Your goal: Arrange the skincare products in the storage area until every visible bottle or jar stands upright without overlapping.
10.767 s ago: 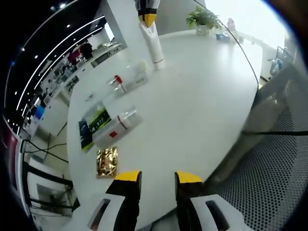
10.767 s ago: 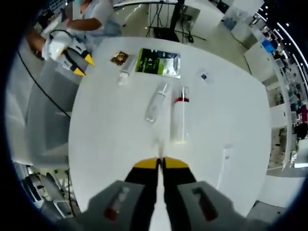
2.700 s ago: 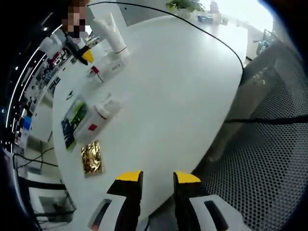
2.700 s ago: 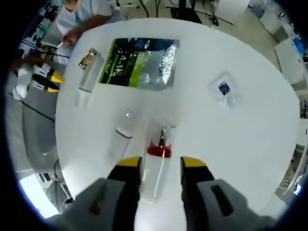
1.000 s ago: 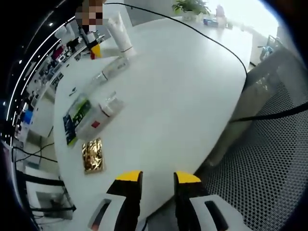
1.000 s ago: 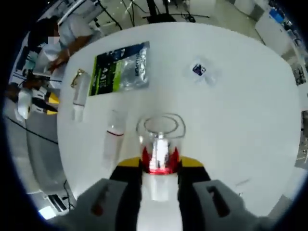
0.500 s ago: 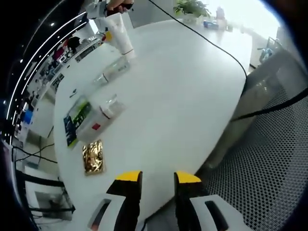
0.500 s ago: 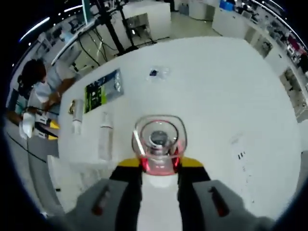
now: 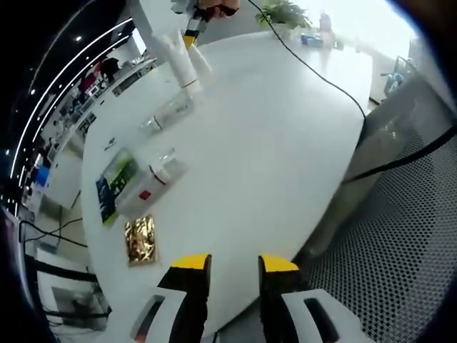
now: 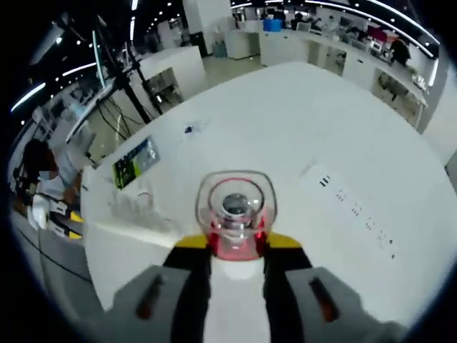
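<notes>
The pump bottle (image 10: 235, 214), white body with a red collar under a clear cap, sits clamped between my right gripper (image 10: 235, 246) fingers at 6 o'clock in the right gripper view, cap pointing away from me and lifted off the counter (image 10: 343, 143). I judge it light, rigid plastic and a bit slick, so I hold the body just under the collar, never the cap, which could pop off. Setting it on its base calls for a slow, level descent.

In the left gripper view, a white tube (image 9: 183, 63) stands upright at 11 o'clock, with the far gripper's yellow tip just above it. Below it a clear bottle (image 9: 168, 114) lies on its side, and a white bottle with a red label (image 9: 148, 187) lies at 9 o'clock, both to be stood up. A green sachet (image 9: 113, 187) and a gold packet (image 9: 140, 239) lie flat beside them.

My left gripper (image 9: 234, 264) hangs at the counter's near edge at 6 o'clock, fingers parted and holding nothing.
</notes>
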The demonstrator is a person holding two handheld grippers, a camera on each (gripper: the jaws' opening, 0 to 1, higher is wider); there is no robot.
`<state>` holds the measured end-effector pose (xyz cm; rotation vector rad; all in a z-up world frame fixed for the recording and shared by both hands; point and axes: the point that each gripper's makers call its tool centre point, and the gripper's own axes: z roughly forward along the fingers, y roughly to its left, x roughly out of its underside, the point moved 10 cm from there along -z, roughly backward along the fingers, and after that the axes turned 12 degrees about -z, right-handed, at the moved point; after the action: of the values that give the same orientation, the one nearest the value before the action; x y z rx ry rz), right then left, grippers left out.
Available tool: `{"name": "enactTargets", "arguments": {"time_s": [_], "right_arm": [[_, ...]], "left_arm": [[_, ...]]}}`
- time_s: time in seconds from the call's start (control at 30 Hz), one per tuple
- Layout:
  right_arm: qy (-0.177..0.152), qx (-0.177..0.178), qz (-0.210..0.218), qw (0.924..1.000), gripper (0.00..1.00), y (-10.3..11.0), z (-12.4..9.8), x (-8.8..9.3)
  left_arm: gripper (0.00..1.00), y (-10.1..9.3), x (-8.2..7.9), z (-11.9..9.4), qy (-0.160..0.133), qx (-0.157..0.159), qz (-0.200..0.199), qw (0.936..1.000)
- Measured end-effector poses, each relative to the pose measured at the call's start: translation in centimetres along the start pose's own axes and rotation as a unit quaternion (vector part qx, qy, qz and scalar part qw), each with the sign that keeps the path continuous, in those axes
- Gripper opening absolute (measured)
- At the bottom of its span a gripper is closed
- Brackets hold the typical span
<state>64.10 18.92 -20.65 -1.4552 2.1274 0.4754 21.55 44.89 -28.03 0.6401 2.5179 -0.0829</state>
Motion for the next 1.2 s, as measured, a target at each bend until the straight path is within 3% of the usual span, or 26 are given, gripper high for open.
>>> {"name": "enactTargets", "arguments": {"time_s": [0.2,0.37,0.53,0.67,0.83,1.2], "right_arm": [[-0.027,0.017,0.007,0.9995,0.26,1.7,-2.2,1.9],[-0.043,0.023,0.019,0.9986,0.26,5.1,-4.5,4.2],[-0.062,0.025,0.019,0.9976,0.26,9.4,-6.4,5.7],[-0.075,0.023,0.01,0.9969,0.26,12.4,-7.3,6.2],[-0.087,0.011,-0.01,0.9961,0.26,16.5,-7.9,6.2],[-0.108,-0.025,-0.073,0.9912,0.26,23.2,-6.8,5.4]], "left_arm": [[0.28,0.0,0.1,0.1,0.004,-0.001,0.0,1.0],[0.29,0.0,-0.5,-0.3,-0.028,-0.016,0.035,0.9989],[0.29,-0.5,-0.6,-0.5,-0.025,-0.013,0.044,0.9986],[0.29,-0.5,-1.1,-0.9,-0.053,-0.019,0.058,0.9967],[0.29,-0.1,-1.3,-1.4,-0.075,-0.024,0.035,0.9963],[0.28,-0.4,-1.2,-1.1,-0.066,-0.018,0.039,0.9969]]}}
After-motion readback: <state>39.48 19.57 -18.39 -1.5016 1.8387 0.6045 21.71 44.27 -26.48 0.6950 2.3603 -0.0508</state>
